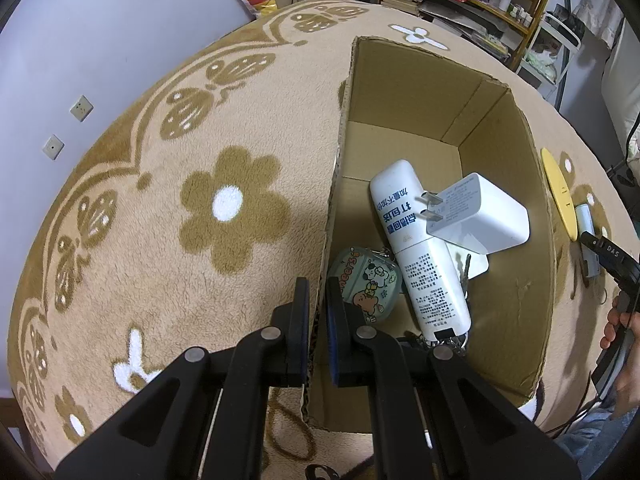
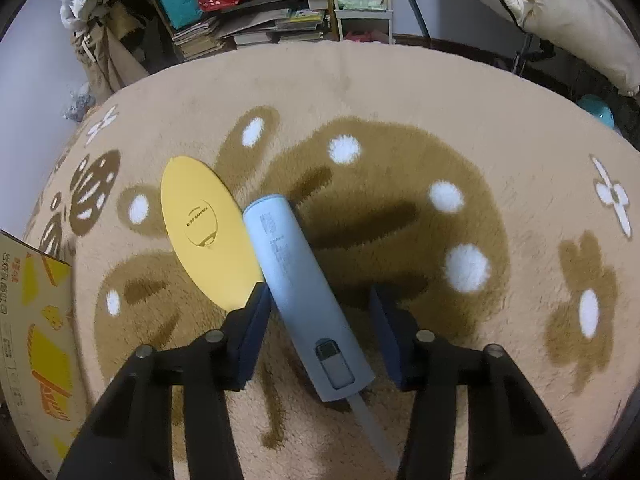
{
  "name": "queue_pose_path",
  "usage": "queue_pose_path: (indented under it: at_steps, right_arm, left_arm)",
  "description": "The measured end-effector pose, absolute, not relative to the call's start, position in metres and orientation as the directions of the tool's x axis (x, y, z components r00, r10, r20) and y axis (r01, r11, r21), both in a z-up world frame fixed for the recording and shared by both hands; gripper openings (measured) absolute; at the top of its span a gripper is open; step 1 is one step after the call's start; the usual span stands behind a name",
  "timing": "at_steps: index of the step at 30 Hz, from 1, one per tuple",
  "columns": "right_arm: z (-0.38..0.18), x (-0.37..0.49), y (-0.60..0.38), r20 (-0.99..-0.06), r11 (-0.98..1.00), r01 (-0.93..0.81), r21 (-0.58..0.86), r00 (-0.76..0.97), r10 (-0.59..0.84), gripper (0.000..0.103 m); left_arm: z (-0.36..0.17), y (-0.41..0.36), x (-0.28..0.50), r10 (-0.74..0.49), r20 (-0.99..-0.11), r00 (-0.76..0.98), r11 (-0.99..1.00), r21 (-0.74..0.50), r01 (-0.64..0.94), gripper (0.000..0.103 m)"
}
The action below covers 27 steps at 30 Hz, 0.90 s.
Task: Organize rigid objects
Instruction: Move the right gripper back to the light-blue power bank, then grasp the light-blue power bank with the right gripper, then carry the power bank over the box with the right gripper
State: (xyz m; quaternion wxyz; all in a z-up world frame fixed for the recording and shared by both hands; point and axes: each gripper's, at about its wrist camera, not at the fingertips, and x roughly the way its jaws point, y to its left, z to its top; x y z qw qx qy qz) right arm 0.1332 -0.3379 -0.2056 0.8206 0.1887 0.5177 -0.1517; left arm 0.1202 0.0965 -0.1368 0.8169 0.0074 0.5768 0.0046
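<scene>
Cardboard box (image 1: 500,184) wall is pinched by the left claw (image 1: 318,300), while the right claw (image 2: 320,312) straddles the grey-blue cylinder (image 2: 296,280), not yet clamped, yellow disc (image 2: 204,232) at ten o'clock.

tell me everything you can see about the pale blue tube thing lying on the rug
The pale blue tube is a smooth, matte, plastic-looking cylinder with a rounded far end, faint grey print along its side and a dark sliding switch near the close end, where a thin flat blade or strip sticks out. It lies flat on the rug, slanted. Its far end touches or overlaps the yellow oval disc. It sits between the open jaws of the right gripper; one pad is close against its side, the other clear.
</scene>
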Motion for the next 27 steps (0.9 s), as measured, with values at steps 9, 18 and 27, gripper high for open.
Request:
queue_pose_path:
  at_steps: [9, 18, 27]
  right_arm:
    - [-0.202, 0.132, -0.312, -0.888, 0.929, 0.361, 0.076, 0.448, -0.101, 0.029]
    - [-0.172, 0.138, -0.282, -0.850, 0.943, 0.318, 0.095, 0.520, -0.090, 0.029]
    - [-0.118, 0.137, -0.242, -0.759, 0.966, 0.213, 0.148, 0.650, -0.027, 0.029]
  left_arm:
    - [-0.137, 0.097, 0.120, 0.012, -0.942, 0.335, 1.000, 0.014, 0.002, 0.007]
    - [-0.137, 0.098, 0.119, 0.008, -0.942, 0.335, 1.000, 0.008, -0.001, 0.008]
    - [-0.137, 0.098, 0.119, 0.003, -0.942, 0.334, 1.000, 0.002, -0.002, 0.008]
